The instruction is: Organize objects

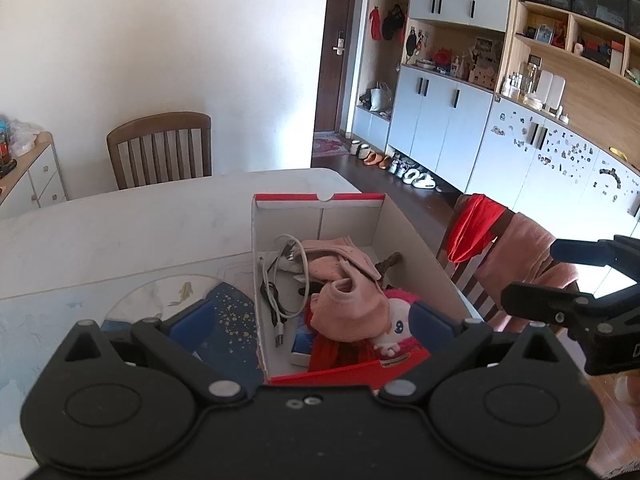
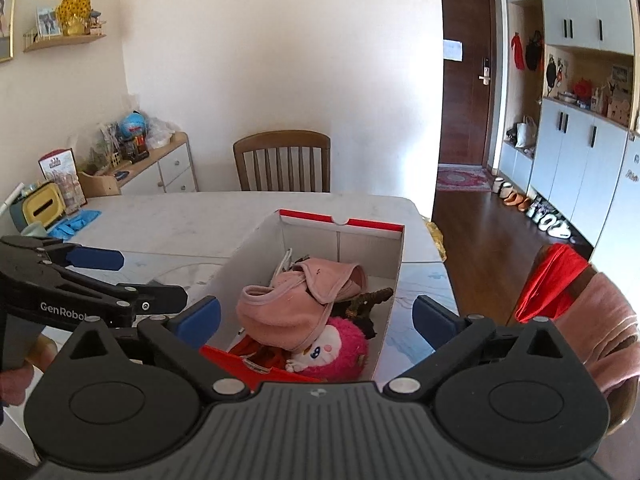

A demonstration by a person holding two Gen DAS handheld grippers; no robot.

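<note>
Both claws hang spread wide and empty: left claw (image 1: 312, 320), right claw (image 2: 316, 316). Directly ahead of and below each sits an open shoe box (image 2: 394, 256) on the surface (image 1: 120, 224), its long axis running away from them. Inside, a pink garment (image 1: 348, 304) tops the pile, about equally near either claw.
</note>
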